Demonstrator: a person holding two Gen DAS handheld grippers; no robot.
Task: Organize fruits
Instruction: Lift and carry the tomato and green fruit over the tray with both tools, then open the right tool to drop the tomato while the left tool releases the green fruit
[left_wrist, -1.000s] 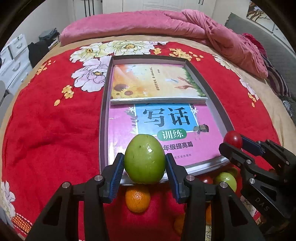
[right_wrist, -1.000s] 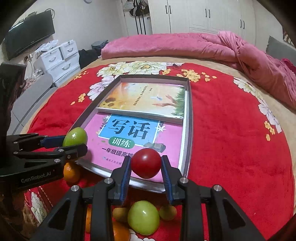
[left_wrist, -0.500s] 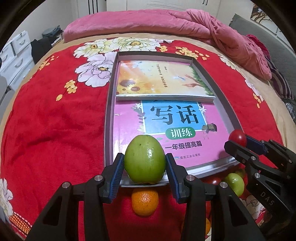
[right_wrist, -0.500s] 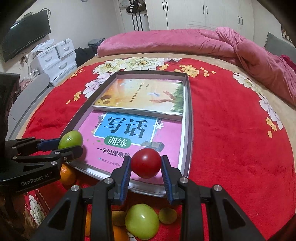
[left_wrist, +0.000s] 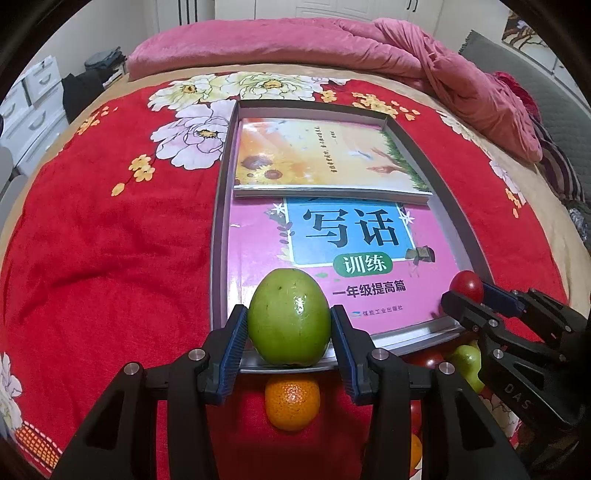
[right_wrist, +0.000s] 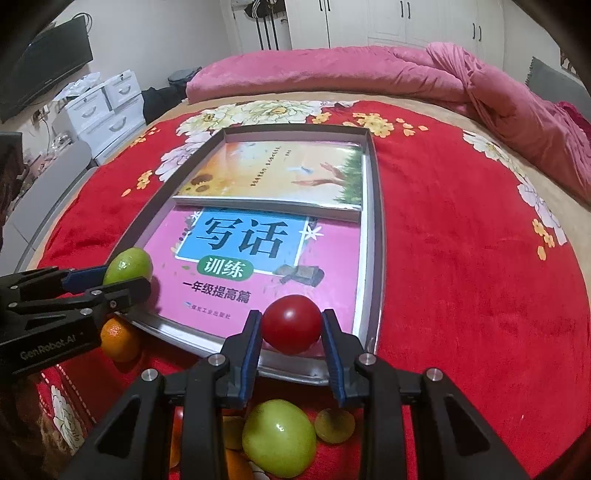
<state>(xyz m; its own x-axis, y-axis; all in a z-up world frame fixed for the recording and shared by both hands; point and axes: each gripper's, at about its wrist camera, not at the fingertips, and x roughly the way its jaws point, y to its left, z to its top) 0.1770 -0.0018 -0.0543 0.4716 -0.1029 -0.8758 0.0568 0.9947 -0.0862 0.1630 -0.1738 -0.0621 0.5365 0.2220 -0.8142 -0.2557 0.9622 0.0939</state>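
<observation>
Blue-padded fingers of the left gripper (left_wrist: 289, 332) clench a large green apple (left_wrist: 289, 317); the right gripper (right_wrist: 291, 334) grips a round red tomato (right_wrist: 291, 324), both over the grey metal tray's (right_wrist: 373, 236) near edge.

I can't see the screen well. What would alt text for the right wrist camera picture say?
The right gripper holds a red tomato over the near edge of a metal tray with two books, on a red flowered blanket. At left, the left gripper holds a green apple; more fruit lies below, including another green apple and an orange.

Glossy green fruit (left_wrist: 289, 321), brushed metal tray (left_wrist: 220, 236), plush red blanket (left_wrist: 103, 236).
</observation>
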